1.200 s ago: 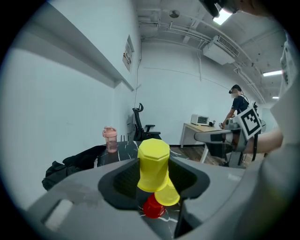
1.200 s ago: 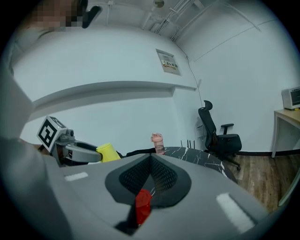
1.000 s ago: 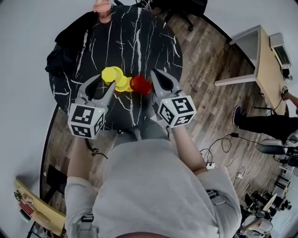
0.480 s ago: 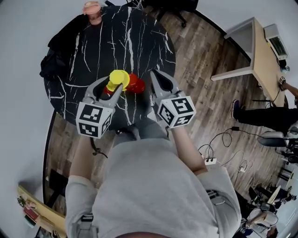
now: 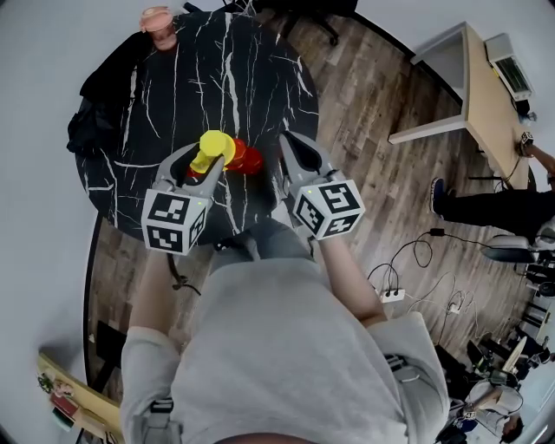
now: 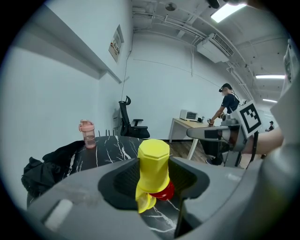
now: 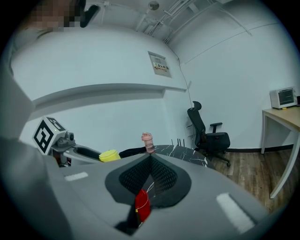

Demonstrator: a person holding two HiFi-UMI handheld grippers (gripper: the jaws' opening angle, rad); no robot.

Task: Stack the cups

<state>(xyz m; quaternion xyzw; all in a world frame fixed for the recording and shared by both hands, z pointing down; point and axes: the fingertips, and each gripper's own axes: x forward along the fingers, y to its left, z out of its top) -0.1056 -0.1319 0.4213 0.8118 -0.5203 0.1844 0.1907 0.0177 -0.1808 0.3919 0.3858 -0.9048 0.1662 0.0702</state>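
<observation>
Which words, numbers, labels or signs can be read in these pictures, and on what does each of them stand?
No word or number can be read in any view.
Wall sign: it carries print, but it is too small and blurred to read.
Left marker cube: a black-and-white square pattern, not letters.
Right marker cube: a black-and-white square pattern, not letters.

Bare table (image 5: 251, 95) lies beyond the cups (image 5: 247, 159); black jacket (image 5: 91, 130) and pink bottle (image 5: 158, 19) crowd its far-left edge.
</observation>
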